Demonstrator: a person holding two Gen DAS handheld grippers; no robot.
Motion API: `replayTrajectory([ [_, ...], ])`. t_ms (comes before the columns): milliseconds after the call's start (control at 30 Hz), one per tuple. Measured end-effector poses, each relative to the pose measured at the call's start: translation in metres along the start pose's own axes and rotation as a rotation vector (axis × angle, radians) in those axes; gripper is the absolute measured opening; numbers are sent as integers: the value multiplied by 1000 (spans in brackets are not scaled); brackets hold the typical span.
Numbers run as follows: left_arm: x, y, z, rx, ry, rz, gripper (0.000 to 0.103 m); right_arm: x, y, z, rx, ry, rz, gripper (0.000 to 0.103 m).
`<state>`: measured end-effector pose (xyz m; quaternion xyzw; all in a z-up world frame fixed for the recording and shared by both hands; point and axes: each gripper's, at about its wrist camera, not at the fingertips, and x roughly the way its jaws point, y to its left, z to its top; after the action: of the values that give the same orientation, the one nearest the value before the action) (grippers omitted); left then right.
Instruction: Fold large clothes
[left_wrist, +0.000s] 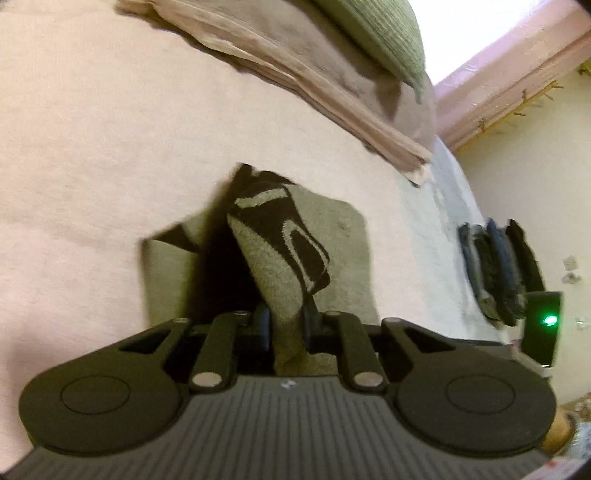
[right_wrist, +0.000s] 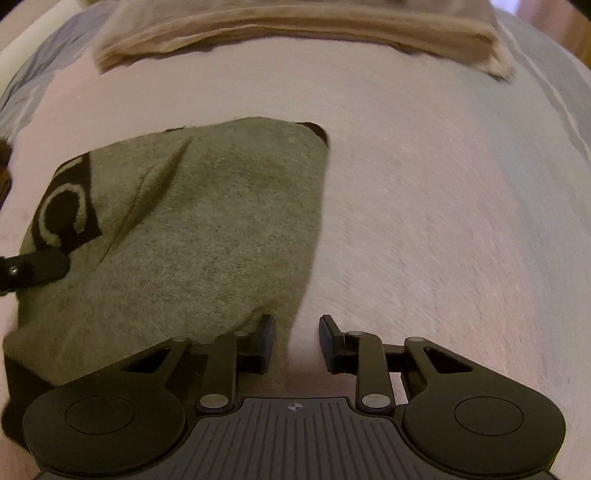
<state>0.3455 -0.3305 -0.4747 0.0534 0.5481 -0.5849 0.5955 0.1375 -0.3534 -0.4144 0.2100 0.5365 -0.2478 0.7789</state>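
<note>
A grey knit garment (right_wrist: 207, 236) with a black-and-grey pattern lies partly folded on the pale pink bed cover (right_wrist: 424, 221). In the left wrist view my left gripper (left_wrist: 286, 325) is shut on a raised fold of the garment (left_wrist: 280, 254), which stands up from the bed between the fingers. In the right wrist view my right gripper (right_wrist: 297, 341) is open, hovering just above the bed at the garment's near right corner, with nothing between its fingers. The left gripper's finger (right_wrist: 37, 267) shows at the left edge, pinching the garment's patterned side.
A folded beige blanket (left_wrist: 295, 81) with a green pillow (left_wrist: 376, 33) on top lies at the far end of the bed. A stack of folded dark clothes (left_wrist: 495, 262) sits off the bed's edge, beside a device with a green light (left_wrist: 548, 320).
</note>
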Motion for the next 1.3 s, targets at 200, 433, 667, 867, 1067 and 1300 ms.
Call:
replayTrajectory([
  [200, -4, 23, -11, -29, -22, 50, 12, -3, 23, -2, -83, -29, -5, 26],
  [433, 15, 49, -17, -98, -10, 45, 15, 5, 27, -13, -103, -77, -25, 26],
  [667, -11, 53, -13, -151, 4, 35, 24, -48, -23, -42, 129, -168, 155, 26],
  [867, -34, 36, -33, -177, 16, -11, 44, -81, -12, -85, 95, -189, 203, 26],
  [1067, -7, 18, -55, 20, 33, 158, 20, -40, 18, -96, -23, -99, 175, 26],
  [1300, -35, -16, -57, 42, 2, 282, 27, -78, 21, -90, -62, -57, 169, 40],
])
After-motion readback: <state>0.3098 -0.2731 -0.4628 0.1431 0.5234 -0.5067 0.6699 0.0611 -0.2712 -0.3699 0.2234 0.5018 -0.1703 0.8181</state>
